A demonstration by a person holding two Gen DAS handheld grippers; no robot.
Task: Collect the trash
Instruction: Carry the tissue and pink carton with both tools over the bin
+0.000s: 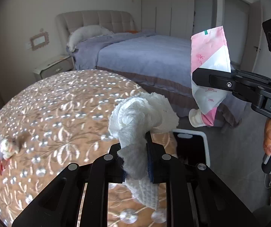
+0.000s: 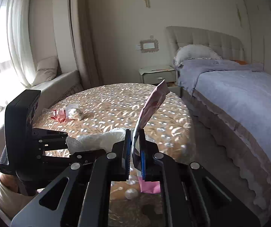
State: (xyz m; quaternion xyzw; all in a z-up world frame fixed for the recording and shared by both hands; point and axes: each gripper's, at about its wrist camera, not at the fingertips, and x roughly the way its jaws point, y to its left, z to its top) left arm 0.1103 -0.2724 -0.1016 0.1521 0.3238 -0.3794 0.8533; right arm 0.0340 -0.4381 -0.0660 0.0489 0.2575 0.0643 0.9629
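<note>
My left gripper [image 1: 135, 143] is shut on a crumpled white paper towel [image 1: 143, 113], which bulges above its fingers over the near edge of the round table [image 1: 59, 104]. To its right, my right gripper [image 1: 197, 77] is shut on a flattened pink-and-white tube [image 1: 209, 49], cap hanging down. In the right wrist view the right gripper [image 2: 135, 132] pinches that tube [image 2: 154, 102], which sticks up and leans right. The left gripper [image 2: 67, 138] with the paper towel [image 2: 101, 139] is just left of it. A small heap of red and clear wrappers [image 2: 67, 113] lies on the table's left side.
A bin with a white rim [image 1: 205, 138] and dark inside stands on the floor beside the table, below the tube. A bed with a blue cover [image 2: 239, 98] is to the right, a nightstand [image 2: 157, 75] behind the table [image 2: 116, 98], a window seat to the left.
</note>
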